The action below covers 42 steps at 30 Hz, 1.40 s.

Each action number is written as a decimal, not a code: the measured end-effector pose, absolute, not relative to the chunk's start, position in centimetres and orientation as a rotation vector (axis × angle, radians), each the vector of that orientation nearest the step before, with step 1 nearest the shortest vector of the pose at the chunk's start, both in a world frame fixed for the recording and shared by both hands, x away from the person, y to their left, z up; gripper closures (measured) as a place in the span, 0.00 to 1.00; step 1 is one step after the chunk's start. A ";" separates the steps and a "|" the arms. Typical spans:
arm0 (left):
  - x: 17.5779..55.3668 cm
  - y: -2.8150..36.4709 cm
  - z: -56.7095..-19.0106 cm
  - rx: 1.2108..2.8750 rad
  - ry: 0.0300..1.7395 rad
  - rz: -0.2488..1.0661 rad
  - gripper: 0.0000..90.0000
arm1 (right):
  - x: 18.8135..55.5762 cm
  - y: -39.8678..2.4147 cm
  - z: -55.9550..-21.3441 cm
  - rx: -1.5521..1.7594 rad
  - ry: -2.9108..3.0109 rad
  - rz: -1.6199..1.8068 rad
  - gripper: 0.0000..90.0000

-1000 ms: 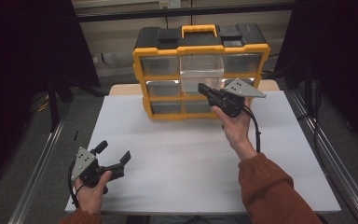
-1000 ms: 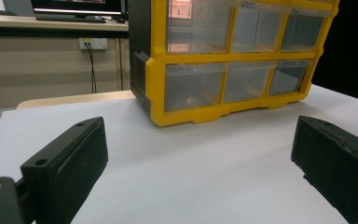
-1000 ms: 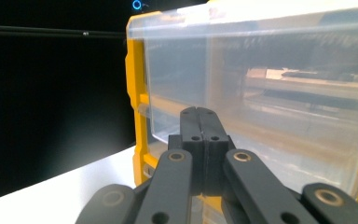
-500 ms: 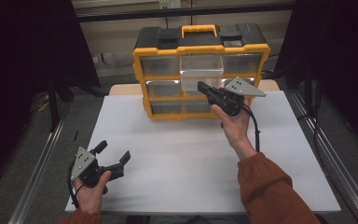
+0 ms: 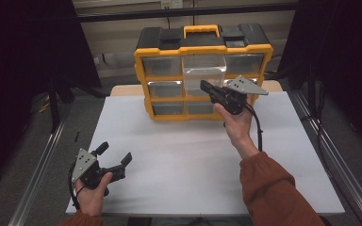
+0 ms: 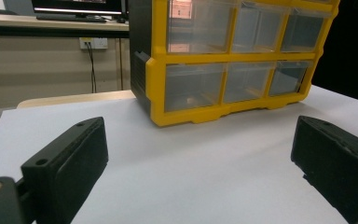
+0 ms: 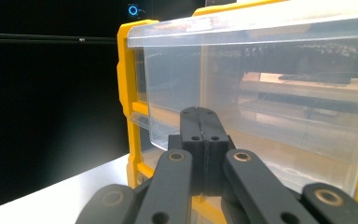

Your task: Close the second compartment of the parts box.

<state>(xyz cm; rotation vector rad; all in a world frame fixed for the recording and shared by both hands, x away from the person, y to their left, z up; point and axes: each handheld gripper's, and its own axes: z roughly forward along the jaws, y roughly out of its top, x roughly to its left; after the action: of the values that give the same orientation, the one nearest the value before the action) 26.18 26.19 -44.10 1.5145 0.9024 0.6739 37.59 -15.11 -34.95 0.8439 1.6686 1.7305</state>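
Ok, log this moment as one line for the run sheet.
right gripper: shut, tips at pulled-out clear drawer | left gripper: open, empty, low over white table | organizer: top-middle drawer out

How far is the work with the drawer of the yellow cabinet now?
The top middle drawer of the cabinet already stands pulled out. The right claw, shut, sits at its front, with nothing visibly between its jaws. The left claw waits open over the table. The other drawers remain closed.

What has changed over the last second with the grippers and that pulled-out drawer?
Nothing visibly changed. The right gripper stays shut at the pulled-out clear drawer of the yellow organizer; the left gripper stays open, low over the white table.
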 end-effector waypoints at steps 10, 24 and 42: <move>26.2 26.2 -44.1 1.519 0.898 0.665 0.04 | 38.0 -15.0 -34.8 0.847 1.666 1.724 1.00; 26.1 26.3 -44.0 1.531 0.897 0.677 0.04 | 38.3 -15.0 -34.7 0.851 1.667 1.719 1.00; 26.1 26.3 -44.1 1.519 0.906 0.664 0.04 | 38.7 -14.8 -34.3 0.849 1.662 1.704 1.00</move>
<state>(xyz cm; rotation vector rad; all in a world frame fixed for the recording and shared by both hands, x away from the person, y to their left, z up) 26.14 26.30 -44.08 1.5191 0.9060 0.6635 38.74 -14.83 -34.27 0.8489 1.6623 1.7037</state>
